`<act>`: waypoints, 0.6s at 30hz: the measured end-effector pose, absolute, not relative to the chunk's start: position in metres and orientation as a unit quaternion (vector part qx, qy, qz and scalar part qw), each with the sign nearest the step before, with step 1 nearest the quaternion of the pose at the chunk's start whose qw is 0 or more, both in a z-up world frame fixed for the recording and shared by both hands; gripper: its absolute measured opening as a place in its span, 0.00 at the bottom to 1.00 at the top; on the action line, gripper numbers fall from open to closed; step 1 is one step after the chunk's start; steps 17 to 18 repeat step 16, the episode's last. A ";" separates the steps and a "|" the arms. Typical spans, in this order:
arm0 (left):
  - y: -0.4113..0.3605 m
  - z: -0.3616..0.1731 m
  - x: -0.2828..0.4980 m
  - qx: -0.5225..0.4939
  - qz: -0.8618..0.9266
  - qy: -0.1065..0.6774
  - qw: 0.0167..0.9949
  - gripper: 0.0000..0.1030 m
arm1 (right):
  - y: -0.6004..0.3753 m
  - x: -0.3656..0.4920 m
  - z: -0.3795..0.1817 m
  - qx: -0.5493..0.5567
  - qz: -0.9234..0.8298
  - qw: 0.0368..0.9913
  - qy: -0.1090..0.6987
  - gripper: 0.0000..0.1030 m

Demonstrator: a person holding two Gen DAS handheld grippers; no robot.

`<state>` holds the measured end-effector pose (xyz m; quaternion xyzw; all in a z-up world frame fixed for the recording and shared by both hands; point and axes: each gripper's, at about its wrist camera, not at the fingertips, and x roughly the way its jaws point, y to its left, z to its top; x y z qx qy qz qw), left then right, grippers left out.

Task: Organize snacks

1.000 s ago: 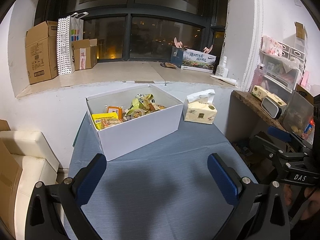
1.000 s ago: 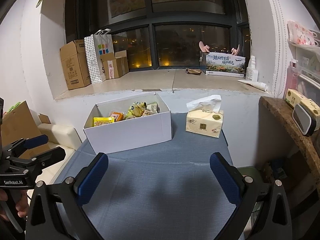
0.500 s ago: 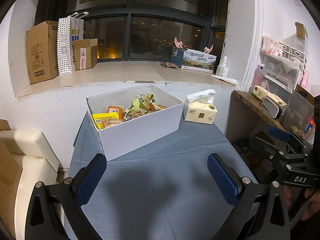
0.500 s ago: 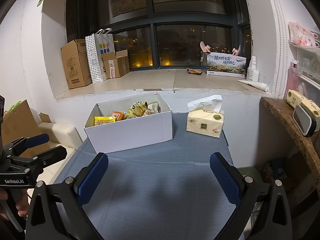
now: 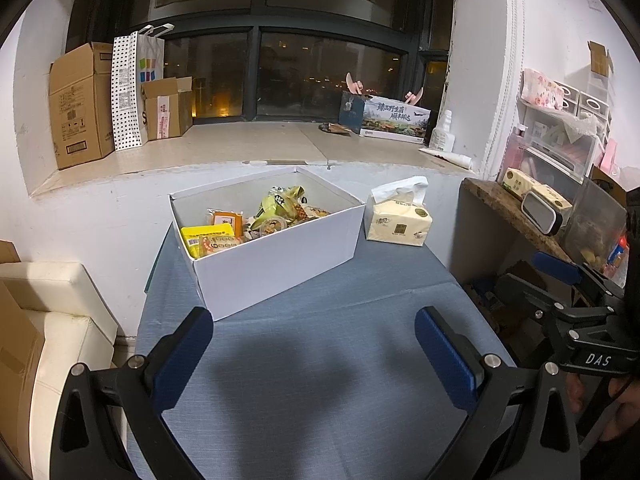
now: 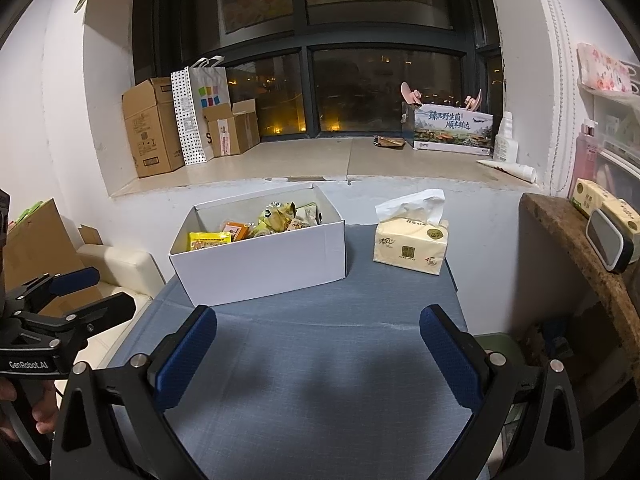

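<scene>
A white open box [image 5: 280, 256] [image 6: 260, 258] stands at the back of the blue-grey table [image 5: 320, 380] [image 6: 320, 380]. It holds several snack packs: a yellow one [image 5: 190, 236] [image 6: 208, 239], an orange one [image 5: 227, 220] and yellow-green bags [image 5: 280, 202] [image 6: 276, 214]. My left gripper [image 5: 314, 354] hangs open over the near table, well short of the box, nothing between its blue pads. My right gripper [image 6: 318, 354] is likewise open and empty, in front of the box. Each gripper shows at the side of the other's view.
A tissue pack [image 5: 398, 220] [image 6: 412, 244] sits right of the box. Cardboard boxes [image 5: 80, 104] and a paper bag line the windowsill [image 6: 320, 160]. A rough wooden shelf [image 6: 580, 248] with clutter stands right; a cream seat [image 5: 60, 320] lies left.
Both views have shifted only slightly; the box and the snacks in it have stayed put and both grippers remain open.
</scene>
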<state>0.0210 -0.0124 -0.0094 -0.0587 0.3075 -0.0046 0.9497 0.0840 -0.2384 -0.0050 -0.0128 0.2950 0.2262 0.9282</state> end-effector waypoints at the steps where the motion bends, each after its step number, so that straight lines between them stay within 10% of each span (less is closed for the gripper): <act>1: -0.012 -0.009 0.021 -0.059 -0.005 0.307 0.950 1.00 | -0.238 0.084 -0.006 -0.013 0.225 0.928 0.296 1.00; 18: -0.015 -0.007 0.017 -0.057 -0.011 0.303 0.951 1.00 | -0.240 0.083 -0.006 -0.011 0.228 0.928 0.294 1.00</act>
